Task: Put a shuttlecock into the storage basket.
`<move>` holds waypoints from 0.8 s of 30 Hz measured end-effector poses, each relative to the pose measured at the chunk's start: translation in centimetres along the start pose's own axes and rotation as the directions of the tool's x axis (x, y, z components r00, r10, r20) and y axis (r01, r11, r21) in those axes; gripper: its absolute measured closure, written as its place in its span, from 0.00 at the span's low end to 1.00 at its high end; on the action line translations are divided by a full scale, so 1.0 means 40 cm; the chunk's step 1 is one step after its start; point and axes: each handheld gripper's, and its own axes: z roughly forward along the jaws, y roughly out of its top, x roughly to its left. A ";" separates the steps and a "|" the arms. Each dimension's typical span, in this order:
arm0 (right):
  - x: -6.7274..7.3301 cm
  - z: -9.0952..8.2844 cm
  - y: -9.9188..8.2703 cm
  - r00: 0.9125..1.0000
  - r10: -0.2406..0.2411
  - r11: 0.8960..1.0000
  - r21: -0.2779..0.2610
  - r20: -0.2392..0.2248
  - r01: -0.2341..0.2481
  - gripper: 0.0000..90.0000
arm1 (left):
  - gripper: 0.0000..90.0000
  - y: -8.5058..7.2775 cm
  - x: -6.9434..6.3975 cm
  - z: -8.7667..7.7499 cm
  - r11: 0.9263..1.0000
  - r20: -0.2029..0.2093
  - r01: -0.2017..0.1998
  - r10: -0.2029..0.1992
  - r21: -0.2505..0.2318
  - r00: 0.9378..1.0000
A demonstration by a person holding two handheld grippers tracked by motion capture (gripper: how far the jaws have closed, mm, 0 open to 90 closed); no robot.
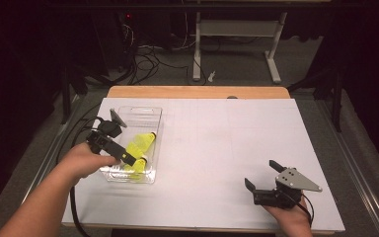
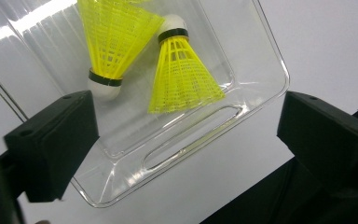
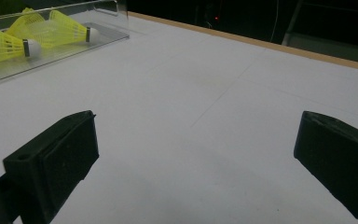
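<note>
Left gripper view: two shuttlecocks [image 2: 186, 74] side by side, corks pointing opposite ways.

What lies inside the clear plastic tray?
Two yellow shuttlecocks lie inside the clear tray, corks pointing opposite ways. In the high view, the left hand-held gripper covers part of them.

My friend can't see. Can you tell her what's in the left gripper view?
Two yellow shuttlecocks lie side by side in a clear tray on a white table. The left gripper hovers above them, its black jaws wide open with nothing held.
</note>
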 end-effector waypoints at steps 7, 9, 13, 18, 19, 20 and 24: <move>0.000 -0.001 0.000 1.000 0.001 1.000 -0.001 0.000 -0.001 0.00 | 0.00 0.004 0.004 0.016 1.000 -0.044 0.013 -0.013 0.005 0.999; 0.000 -0.001 0.000 1.000 0.002 1.000 -0.001 0.000 -0.002 0.00 | 0.00 0.005 0.004 0.018 1.000 -0.042 0.015 -0.015 0.001 0.999; -0.001 -0.001 -0.001 1.000 0.004 1.000 0.000 0.001 -0.004 0.00 | 0.01 0.002 0.007 0.018 1.000 -0.038 0.011 -0.011 -0.009 0.999; -0.001 -0.002 -0.001 1.000 0.004 1.000 0.000 0.001 -0.004 0.00 | 0.01 -0.009 0.012 0.021 0.997 -0.020 0.008 -0.009 -0.083 1.000; -0.002 -0.002 -0.001 1.000 0.005 1.000 -0.002 0.000 -0.005 0.00 | 0.01 -0.012 0.014 0.027 0.995 -0.018 -0.002 0.000 -0.096 1.000; -0.002 -0.002 -0.002 1.000 0.005 1.000 0.000 0.002 -0.005 0.00 | 0.01 -0.014 0.013 0.029 0.994 -0.022 -0.009 0.006 -0.107 1.000; -0.002 -0.002 -0.003 1.000 0.004 1.000 0.003 0.002 -0.004 0.00 | 0.01 -0.024 0.014 0.038 0.984 -0.010 -0.015 0.014 -0.176 1.000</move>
